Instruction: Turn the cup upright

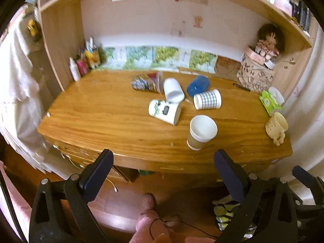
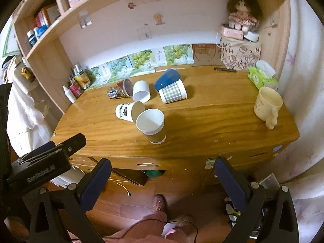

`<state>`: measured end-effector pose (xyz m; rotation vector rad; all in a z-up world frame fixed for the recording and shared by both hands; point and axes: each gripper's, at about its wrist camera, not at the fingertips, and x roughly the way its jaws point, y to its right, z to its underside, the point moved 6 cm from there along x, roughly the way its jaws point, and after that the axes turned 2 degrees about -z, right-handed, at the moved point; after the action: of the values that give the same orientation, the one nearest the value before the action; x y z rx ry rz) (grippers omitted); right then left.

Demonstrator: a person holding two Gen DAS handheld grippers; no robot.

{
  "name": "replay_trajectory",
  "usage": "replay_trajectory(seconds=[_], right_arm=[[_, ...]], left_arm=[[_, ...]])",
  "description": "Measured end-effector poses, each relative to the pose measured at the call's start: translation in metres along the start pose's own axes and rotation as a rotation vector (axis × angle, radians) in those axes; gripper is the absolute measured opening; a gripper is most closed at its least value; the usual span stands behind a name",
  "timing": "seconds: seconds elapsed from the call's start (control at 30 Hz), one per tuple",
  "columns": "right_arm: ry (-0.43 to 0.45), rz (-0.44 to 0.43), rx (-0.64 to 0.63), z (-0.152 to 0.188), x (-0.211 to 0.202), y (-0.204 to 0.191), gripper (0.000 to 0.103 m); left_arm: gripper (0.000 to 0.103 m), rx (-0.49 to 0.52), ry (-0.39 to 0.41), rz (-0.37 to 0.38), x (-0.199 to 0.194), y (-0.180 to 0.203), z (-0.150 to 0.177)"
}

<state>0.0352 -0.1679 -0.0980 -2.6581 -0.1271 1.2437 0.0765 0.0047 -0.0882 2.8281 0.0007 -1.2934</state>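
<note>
Several cups lie on their sides on the wooden desk (image 1: 101, 117): a white printed paper cup (image 1: 164, 111) (image 2: 129, 112), a plain white cup (image 1: 173, 90) (image 2: 141, 94), a checked cup (image 1: 207, 99) (image 2: 172, 94), a blue cup (image 1: 198, 85) (image 2: 167, 79) and a patterned clear cup (image 1: 146, 83) (image 2: 120, 90). A brown-sleeved paper cup (image 1: 201, 132) (image 2: 151, 126) stands upright. A cream mug (image 1: 277, 127) (image 2: 267, 105) stands upright at the right. My left gripper (image 1: 163, 162) and right gripper (image 2: 163, 172) are open and empty, held off the desk's front edge.
Small bottles (image 1: 81, 65) stand at the back left. A printed box with a doll (image 1: 255, 71) and a green tissue pack (image 1: 270, 101) sit at the back right. Shelves overhang the desk. The left gripper's body (image 2: 40, 166) shows in the right wrist view. Floor and pink slippers lie below.
</note>
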Motion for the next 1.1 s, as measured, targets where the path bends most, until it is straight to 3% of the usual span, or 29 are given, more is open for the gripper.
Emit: replay_trajectory(seconds=[0.13,0.47,1.1], right_arm=[[0.037,-0.045,-0.011,0.002,-0.021,-0.004,0.103],[0.203,-0.002,-0.038,0.001,-0.057,-0.001,0.103],[0.192,0.013,-0.026,0.000,-0.050,0.013,0.103]], left_arm=[[0.102,-0.015,0.077,-0.036,-0.023,-0.001,-0.002],[0.102,-0.029,0.202,-0.115,-0.054,0.000,-0.001],[0.102,0.029,0.273,-0.139,-0.065,0.021,-0.001]])
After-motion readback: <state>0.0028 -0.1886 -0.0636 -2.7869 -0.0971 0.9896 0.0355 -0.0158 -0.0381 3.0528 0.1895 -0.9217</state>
